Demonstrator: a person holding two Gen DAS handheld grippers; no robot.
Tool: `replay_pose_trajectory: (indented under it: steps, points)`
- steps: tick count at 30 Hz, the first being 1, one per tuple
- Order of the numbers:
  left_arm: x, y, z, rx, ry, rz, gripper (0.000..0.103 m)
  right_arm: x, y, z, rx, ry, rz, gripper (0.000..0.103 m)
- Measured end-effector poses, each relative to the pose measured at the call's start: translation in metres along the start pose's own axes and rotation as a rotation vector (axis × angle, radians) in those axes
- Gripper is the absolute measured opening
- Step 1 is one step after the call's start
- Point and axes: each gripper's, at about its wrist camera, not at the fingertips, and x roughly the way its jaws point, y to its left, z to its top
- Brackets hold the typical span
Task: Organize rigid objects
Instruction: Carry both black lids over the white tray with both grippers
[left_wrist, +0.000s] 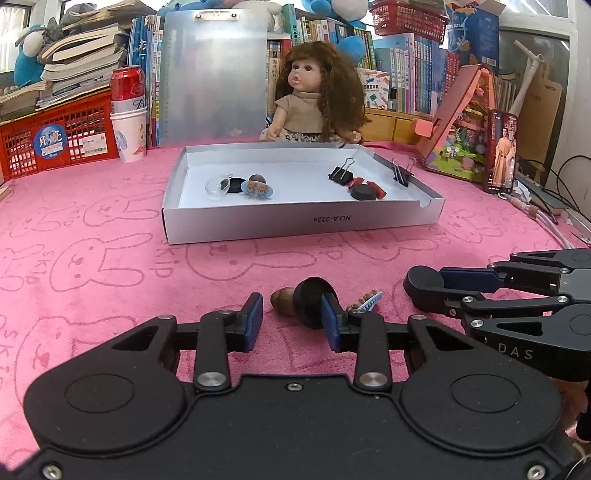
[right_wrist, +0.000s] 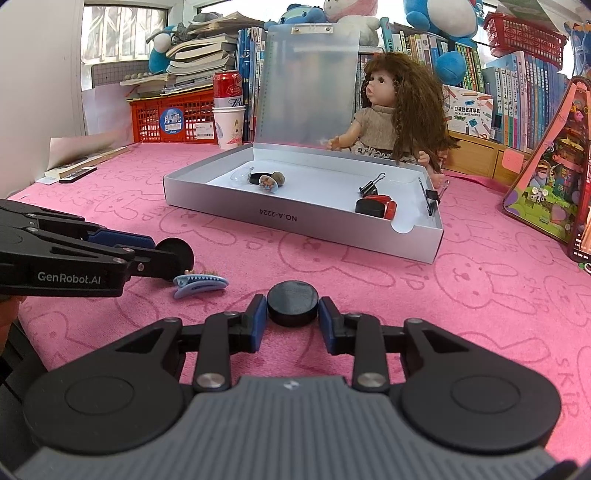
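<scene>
- I'm holding the right tongs (right_wrist: 292, 319) low over the table (right_wrist: 480, 295), the black puck (right_wrist: 292, 302) sitting flat between the pads; I'm seeing slim gaps at both sides, so I'm reading it as bracketed, not pinched.
- I'm keeping the left tongs (left_wrist: 291, 319) spread around a second black disc (left_wrist: 312, 301) standing on edge; it's touching the right-side pad only, the left pad is well clear.
- A brown acorn-like piece (left_wrist: 282, 301) is lying just beside that disc, and a blue hair clip (right_wrist: 201, 284) is lying between the two tongs, its long axis running roughly across my view.
- The open tray (right_wrist: 229, 212) is lying straight ahead of both tongs, well apart, and a little right of the right tongs' line.
- I'm judging the right hand as nearer the tray's right group, where another puck (right_wrist: 371, 206) is lying; the next move is needing a firm close, then a lift forward over the near wall.
</scene>
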Motion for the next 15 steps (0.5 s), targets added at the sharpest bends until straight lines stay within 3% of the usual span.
replay_pose_trajectory:
  steps: [15]
  points:
    - [-0.004,-0.015,0.000,0.087,-0.060,0.010,0.033,0.000,0.000,-0.001,0.001,-0.001,-0.001,0.040]
